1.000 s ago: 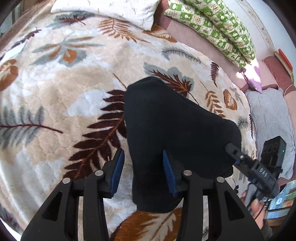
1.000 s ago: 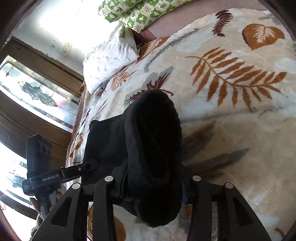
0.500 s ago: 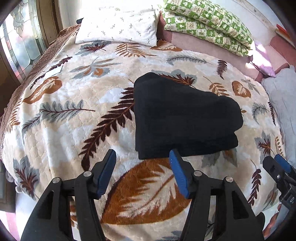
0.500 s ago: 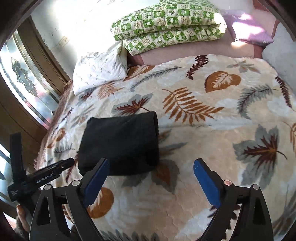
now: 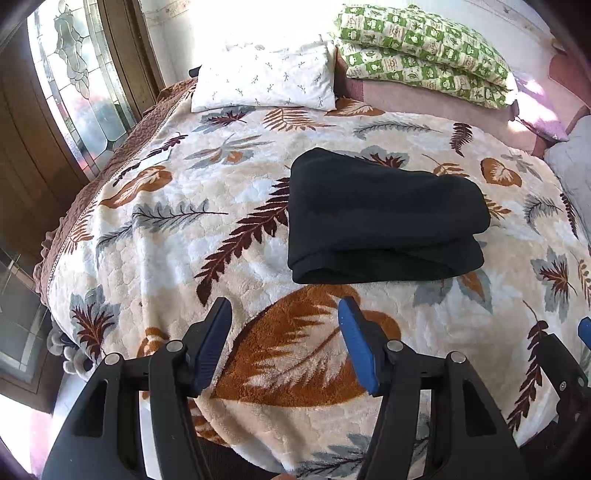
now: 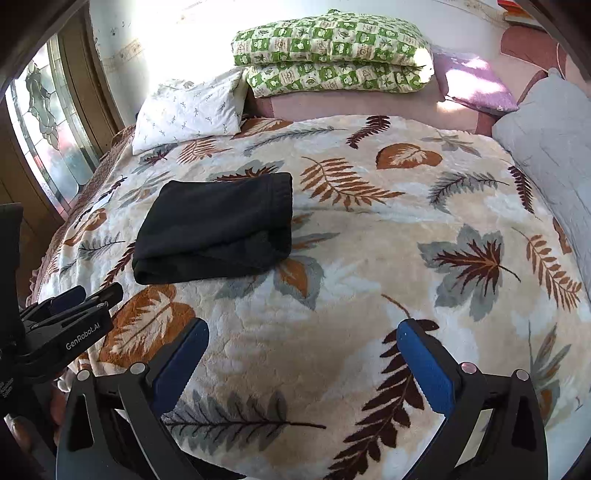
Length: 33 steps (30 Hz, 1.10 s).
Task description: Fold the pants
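Observation:
The black pants (image 5: 384, 218) lie folded into a compact rectangular bundle on the leaf-patterned blanket (image 5: 236, 206). They also show in the right wrist view (image 6: 218, 227), to the left of centre. My left gripper (image 5: 284, 332) is open and empty, held back above the near edge of the bed, short of the bundle. My right gripper (image 6: 303, 354) is open wide and empty, held back over the blanket (image 6: 369, 258), to the right of the bundle. The left gripper also shows at the left edge of the right wrist view (image 6: 70, 306).
A white pillow (image 5: 266, 85) and a green patterned folded quilt (image 5: 421, 33) lie at the head of the bed. A grey cushion (image 6: 546, 140) lies at the right side. A stained-glass window (image 5: 74, 81) with a wooden frame stands to the left.
Both grippers let go of the pants and pulled back from the bed. The folded bundle now lies free on the blanket and looks smaller in both views.

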Tool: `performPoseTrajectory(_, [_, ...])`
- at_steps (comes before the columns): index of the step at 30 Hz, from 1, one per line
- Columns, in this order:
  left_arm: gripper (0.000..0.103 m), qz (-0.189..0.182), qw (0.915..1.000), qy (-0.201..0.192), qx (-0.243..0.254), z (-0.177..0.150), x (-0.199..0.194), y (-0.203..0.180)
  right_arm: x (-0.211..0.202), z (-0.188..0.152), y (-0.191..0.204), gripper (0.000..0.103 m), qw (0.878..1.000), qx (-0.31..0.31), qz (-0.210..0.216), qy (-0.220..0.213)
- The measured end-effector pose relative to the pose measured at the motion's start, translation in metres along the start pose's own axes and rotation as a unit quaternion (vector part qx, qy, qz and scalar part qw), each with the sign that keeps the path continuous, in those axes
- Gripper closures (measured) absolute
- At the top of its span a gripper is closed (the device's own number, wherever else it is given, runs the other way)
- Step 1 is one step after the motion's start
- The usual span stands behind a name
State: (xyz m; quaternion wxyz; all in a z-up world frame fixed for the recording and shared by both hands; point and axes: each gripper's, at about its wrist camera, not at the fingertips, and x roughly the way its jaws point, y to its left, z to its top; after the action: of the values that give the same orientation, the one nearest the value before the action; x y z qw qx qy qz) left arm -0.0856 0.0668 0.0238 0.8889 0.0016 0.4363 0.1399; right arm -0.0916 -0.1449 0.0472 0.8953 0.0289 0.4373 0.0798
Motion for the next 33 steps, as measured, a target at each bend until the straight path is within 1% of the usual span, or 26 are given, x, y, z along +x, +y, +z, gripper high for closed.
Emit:
performPoseTrajectory(5, [0.044, -0.014, 0.9997, -0.014, -0.017, -0.005, -0.006, 0.0, -0.012, -0.006, 0.004, 0.001, 1.0, -0.013, -0.008, -0.024])
performPoseTrajectory(7, [0.044, -0.023, 0.9995, -0.014, -0.018, -0.006, -0.006, -0.002, -0.015, -0.007, 0.005, 0.001, 0.999, -0.02, -0.012, -0.029])
performPoseTrajectory(10, [0.044, -0.026, 0.9994, -0.012, -0.019, -0.008, -0.006, -0.005, -0.017, -0.009, 0.004, 0.001, 0.999, -0.024, -0.019, -0.037])
performPoseTrajectory(15, [0.044, -0.032, 0.9991, -0.015, -0.023, -0.011, -0.008, -0.009, -0.015, -0.009, -0.009, 0.001, 0.999, -0.008, -0.02, -0.032])
performPoseTrajectory(21, [0.044, -0.033, 0.9992, -0.011, -0.018, -0.014, -0.008, -0.01, -0.012, -0.011, -0.018, 0.001, 0.999, 0.008, -0.02, -0.027])
performPoseTrajectory(29, [0.044, -0.041, 0.9972, -0.006, -0.061, -0.017, -0.005, 0.018, -0.007, -0.014, -0.016, 0.001, 0.999, -0.005, -0.031, -0.026])
performPoseTrajectory(33, [0.044, -0.044, 0.9964, -0.01, -0.071, -0.017, -0.007, 0.022, -0.003, -0.014, -0.016, 0.001, 0.999, -0.005, -0.028, -0.023])
